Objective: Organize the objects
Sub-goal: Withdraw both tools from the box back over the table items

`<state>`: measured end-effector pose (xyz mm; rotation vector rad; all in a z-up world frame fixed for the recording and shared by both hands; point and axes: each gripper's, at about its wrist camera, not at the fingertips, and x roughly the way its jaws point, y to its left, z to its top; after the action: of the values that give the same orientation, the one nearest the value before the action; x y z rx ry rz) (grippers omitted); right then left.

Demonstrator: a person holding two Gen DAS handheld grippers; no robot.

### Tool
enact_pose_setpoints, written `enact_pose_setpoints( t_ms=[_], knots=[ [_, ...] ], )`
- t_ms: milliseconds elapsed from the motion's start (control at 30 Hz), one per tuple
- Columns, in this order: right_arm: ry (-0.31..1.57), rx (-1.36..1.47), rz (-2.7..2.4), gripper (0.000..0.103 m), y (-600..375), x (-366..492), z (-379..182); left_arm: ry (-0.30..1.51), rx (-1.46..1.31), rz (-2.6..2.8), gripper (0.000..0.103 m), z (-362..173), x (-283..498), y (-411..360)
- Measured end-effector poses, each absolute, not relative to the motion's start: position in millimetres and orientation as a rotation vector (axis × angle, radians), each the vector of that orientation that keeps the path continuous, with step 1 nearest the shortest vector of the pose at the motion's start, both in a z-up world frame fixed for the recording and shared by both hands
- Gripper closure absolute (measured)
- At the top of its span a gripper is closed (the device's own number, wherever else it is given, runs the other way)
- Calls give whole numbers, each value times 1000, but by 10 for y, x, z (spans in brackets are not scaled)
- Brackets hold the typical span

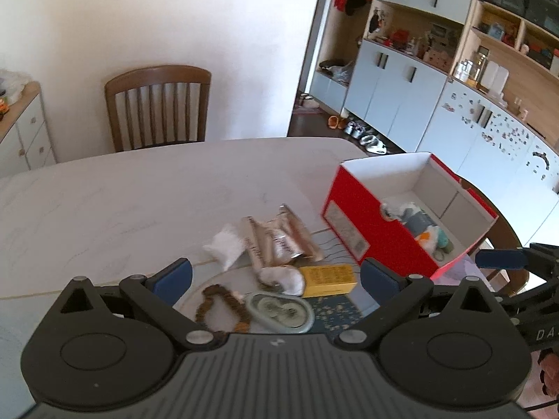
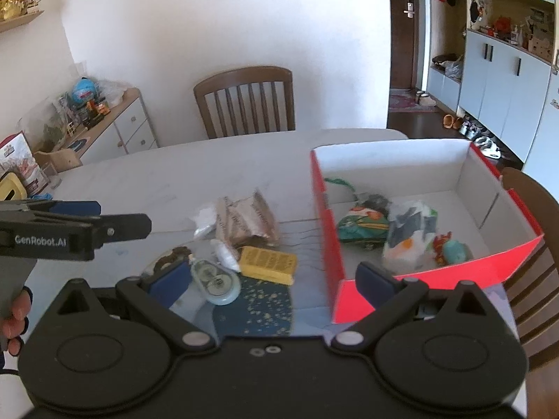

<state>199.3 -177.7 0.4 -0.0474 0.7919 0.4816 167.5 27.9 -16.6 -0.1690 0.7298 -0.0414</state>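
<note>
A red shoe box with a white inside stands open on the right of the table, holding soft toys and a plastic bag. Left of it lie loose items: a yellow box, a correction-tape dispenser, a brown bead string, crumpled foil packets and a white wad. My left gripper hovers open over these items, touching none. My right gripper is open too, spanning the dispenser, the yellow box and the red box's near corner.
A dark blue speckled card lies under the small items. One wooden chair stands behind the white table, another chair at its right end. A sideboard is at the left, cabinets at the right.
</note>
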Motion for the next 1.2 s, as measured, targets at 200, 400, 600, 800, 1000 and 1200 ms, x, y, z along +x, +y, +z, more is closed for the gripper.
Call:
enact_pose_setpoints(
  t_ms=[200,400,600,800,1000,1200],
  knots=[
    [812,-68,495,1,-1519,1968,-95,723,-156,-14,0,-267,1625,509],
    [835,-81,508,1,-1319,1996,-223,734,-132,9,0,-468,1632,696],
    [872,-88,512,1,-1192,2062,-385,791,-139,28,0,-787,1681,876],
    [912,-105,501,2,-1124,2153,-576,831,-122,-6,0,-1103,1716,921],
    [958,-199,536,2,-1013,2223,-825,864,-125,-9,0,-1318,1807,938],
    [985,-245,544,6,-931,2314,-1035,890,-127,4,0,-1440,1892,956]
  ],
)
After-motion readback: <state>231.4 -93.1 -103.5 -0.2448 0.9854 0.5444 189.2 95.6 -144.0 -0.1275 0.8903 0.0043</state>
